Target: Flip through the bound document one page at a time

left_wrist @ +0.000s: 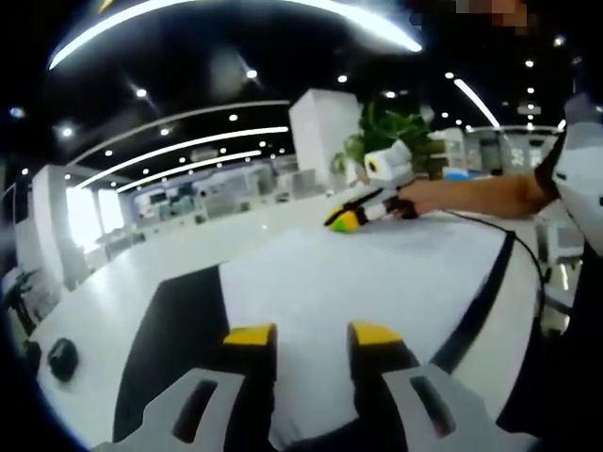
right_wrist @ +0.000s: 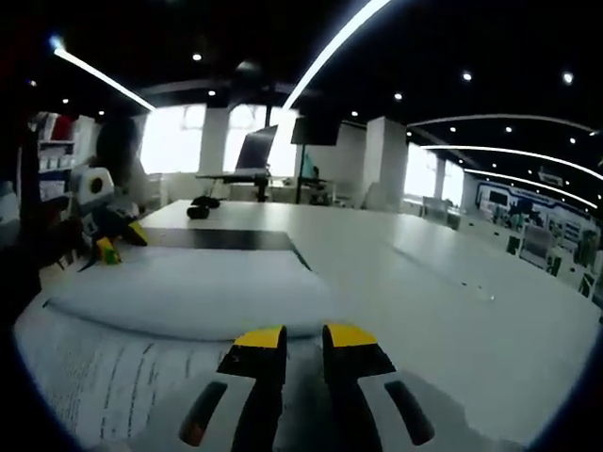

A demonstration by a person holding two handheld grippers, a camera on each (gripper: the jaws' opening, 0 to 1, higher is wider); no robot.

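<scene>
The bound document [left_wrist: 358,282] lies open on the white surface [left_wrist: 104,311], over a black mat [left_wrist: 174,339]; the left hand-held gripper [left_wrist: 311,336] hovers low over its blank page, jaws slightly apart, gripping nothing; the right hand-held gripper [right_wrist: 303,339] sits over the printed page [right_wrist: 104,377], jaws narrowly apart, beside a lifted, curling page [right_wrist: 188,287]

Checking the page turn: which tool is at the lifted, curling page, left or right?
The right tool: its yellow tips sit at the curled-up page above printed text. The left tool rests over flat white paper.
</scene>
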